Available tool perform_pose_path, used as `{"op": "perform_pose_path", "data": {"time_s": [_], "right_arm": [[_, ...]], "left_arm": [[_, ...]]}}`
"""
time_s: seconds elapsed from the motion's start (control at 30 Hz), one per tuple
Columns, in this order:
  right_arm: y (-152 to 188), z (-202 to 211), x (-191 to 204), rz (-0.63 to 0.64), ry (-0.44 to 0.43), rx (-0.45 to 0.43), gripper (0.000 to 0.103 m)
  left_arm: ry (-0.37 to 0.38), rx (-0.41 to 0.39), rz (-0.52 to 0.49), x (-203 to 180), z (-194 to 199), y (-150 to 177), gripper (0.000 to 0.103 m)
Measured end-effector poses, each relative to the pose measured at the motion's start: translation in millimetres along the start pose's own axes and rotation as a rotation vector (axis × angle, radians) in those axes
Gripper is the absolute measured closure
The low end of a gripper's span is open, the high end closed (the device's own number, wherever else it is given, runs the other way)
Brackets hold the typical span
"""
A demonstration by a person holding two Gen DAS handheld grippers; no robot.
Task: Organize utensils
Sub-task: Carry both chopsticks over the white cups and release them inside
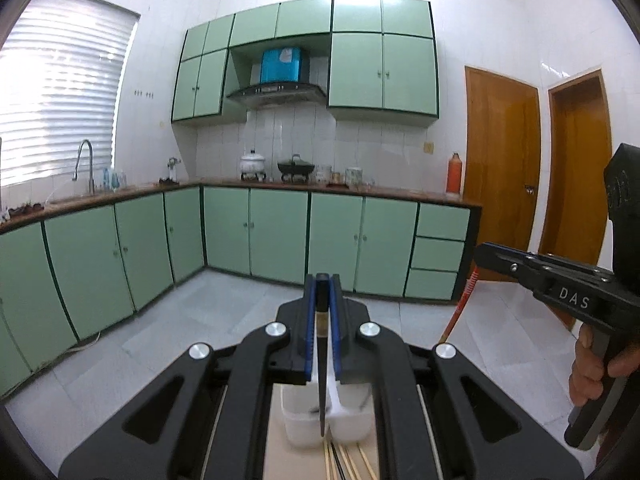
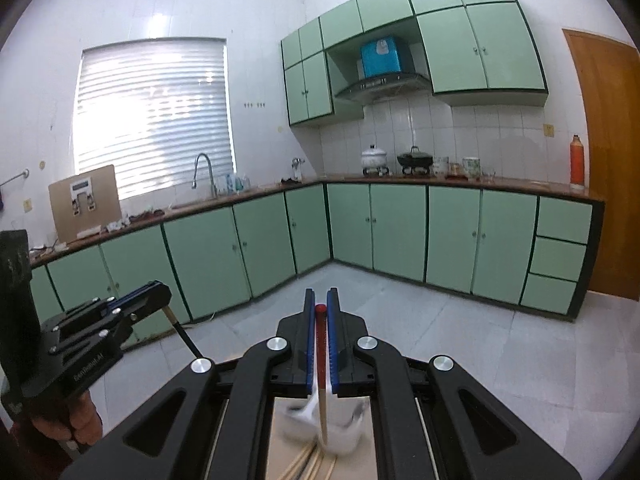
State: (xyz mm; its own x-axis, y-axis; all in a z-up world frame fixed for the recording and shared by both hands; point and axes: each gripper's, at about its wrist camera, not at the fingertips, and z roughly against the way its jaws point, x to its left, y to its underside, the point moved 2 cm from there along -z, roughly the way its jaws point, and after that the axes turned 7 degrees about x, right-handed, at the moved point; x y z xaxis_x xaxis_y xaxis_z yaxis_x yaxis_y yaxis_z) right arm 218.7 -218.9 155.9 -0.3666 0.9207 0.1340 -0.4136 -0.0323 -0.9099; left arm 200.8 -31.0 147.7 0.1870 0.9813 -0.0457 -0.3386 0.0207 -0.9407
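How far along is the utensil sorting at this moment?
Midway at best. The left gripper clamps a black chopstick, the right gripper a red-topped one, both above the white holder. Loose chopsticks are left on the board below.

Below the left claw [image 1: 322, 280], a container [image 1: 298, 420] on the surface [image 1: 276, 452], loose chopsticks [image 1: 348, 462] just before it (right claw [image 2: 320, 294] alongside, to the right).

Bright daylight glares through the blinds of the left window [image 1: 60, 92], fisheye edges bend and darken, and the near white container [image 2: 320, 428] blurs.
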Motion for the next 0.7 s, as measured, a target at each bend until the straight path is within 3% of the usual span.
{"op": "perform_pose_path", "data": {"time_s": [0.23,0.43,0.6,0.7], "right_arm": [[-6.1,-60.2,-15.1,-0.024,0.015,0.019,0.097],[24.0,-106.5,-25.3,-0.041,0.021,0.104,0.097],[53.5,-121.3,-22.0,-0.033,0.009,0.159,0.097],[68.2,-119.9,-19.6,-0.025,0.023,0.169,0.095]], "left_arm": [[-0.037,-0.004,-0.011,-1.7,-59.4,-8.4,0.097],[-0.037,0.092,-0.014,7.4,-111.9,21.4,0.097],[-0.039,0.143,-0.006,18.6,-127.0,48.9,0.096],[-0.052,0.153,-0.007,23.1,-124.9,60.7,0.084]]}}
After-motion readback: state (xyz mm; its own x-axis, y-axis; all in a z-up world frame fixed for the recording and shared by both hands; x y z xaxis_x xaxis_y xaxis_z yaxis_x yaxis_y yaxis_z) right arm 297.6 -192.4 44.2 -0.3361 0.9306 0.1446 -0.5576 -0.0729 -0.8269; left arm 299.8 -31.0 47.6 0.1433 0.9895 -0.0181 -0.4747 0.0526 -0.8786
